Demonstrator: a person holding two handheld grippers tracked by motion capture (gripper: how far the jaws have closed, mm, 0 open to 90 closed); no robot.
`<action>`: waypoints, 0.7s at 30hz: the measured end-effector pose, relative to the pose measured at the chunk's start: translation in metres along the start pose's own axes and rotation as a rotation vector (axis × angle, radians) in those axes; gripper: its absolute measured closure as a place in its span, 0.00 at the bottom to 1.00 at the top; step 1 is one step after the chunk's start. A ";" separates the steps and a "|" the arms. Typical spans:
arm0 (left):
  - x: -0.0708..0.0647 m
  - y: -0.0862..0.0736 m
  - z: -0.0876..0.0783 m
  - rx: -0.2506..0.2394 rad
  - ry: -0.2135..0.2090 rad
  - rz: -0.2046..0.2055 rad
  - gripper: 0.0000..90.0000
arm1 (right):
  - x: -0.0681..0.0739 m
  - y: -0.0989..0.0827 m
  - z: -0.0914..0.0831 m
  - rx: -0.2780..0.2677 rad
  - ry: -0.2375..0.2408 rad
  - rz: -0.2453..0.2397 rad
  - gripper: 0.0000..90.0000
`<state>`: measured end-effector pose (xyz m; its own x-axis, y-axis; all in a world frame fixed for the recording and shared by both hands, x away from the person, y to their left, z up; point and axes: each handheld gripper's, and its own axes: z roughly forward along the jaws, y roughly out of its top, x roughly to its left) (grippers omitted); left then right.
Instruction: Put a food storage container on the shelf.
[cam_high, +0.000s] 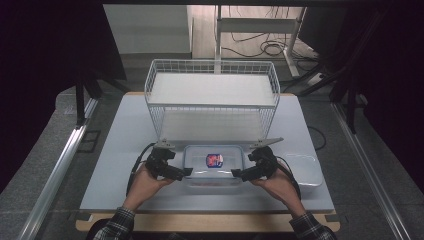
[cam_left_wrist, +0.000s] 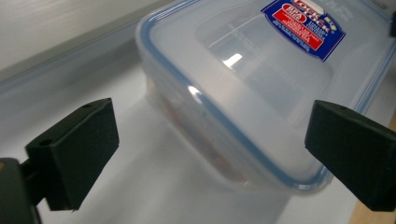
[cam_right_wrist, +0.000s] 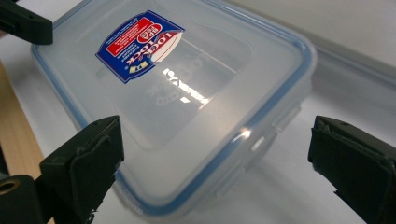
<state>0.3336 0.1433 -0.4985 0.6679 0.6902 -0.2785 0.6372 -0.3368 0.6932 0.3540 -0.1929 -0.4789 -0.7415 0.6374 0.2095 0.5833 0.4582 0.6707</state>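
A clear plastic food box with a blue-sealed lid and a red and blue label lies on the pale table, just in front of the wire rack. Something reddish shows through its side wall. My left gripper is at the box's left end and my right gripper is at its right end, each pointing inward. In the left gripper view the jaws stand wide apart around a corner of the box without touching it. In the right gripper view the gripper is open around another corner of the box.
A white wire rack with two shelves stands behind the box. A second clear plastic piece lies to the right of my right hand. The table has a wooden front edge, and metal rails run along both sides.
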 end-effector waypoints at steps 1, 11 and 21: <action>0.002 0.002 0.003 0.004 -0.021 -0.006 0.02 | -0.002 0.001 0.003 0.013 0.007 0.014 0.03; 0.008 0.007 0.022 0.038 -0.170 -0.070 0.00 | -0.013 0.003 0.021 0.050 0.149 0.139 0.01; 0.005 0.000 0.018 0.071 -0.208 -0.111 0.02 | -0.017 -0.001 0.015 0.080 0.192 0.209 0.11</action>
<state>0.3438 0.1353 -0.5121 0.6523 0.5816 -0.4861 0.7316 -0.3152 0.6045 0.3711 -0.1953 -0.4936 -0.6469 0.5978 0.4734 0.7489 0.3814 0.5419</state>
